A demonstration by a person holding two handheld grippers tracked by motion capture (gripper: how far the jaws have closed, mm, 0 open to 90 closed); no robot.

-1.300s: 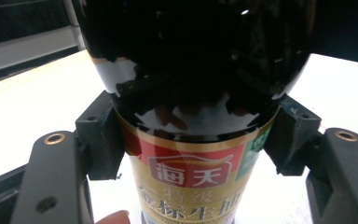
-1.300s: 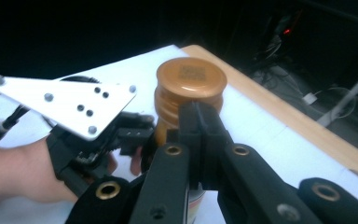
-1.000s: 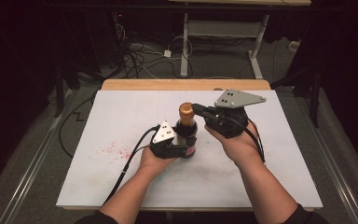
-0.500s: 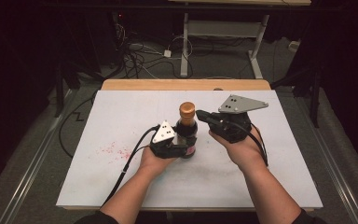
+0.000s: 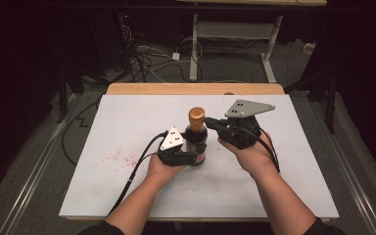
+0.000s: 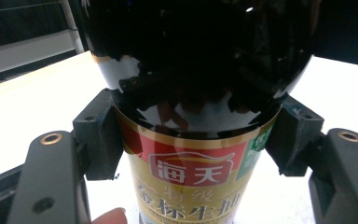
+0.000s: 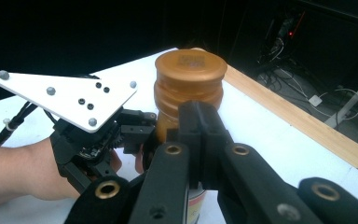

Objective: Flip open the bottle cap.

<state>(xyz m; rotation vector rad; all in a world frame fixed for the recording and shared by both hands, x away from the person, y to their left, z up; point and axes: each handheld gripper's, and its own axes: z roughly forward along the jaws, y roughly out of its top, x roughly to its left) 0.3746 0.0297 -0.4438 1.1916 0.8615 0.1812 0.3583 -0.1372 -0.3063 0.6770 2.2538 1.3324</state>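
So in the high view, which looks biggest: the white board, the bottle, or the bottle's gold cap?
1. white board: by far the biggest, covering most of the table.
2. bottle: much smaller, standing upright in the left gripper.
3. gold cap: smallest, just the bottle's top, so nearness cannot flip this.

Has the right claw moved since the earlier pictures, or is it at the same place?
Yes. In the high view the right claw has shifted slightly left, toward the bottle, and slightly nearer the table's front edge.
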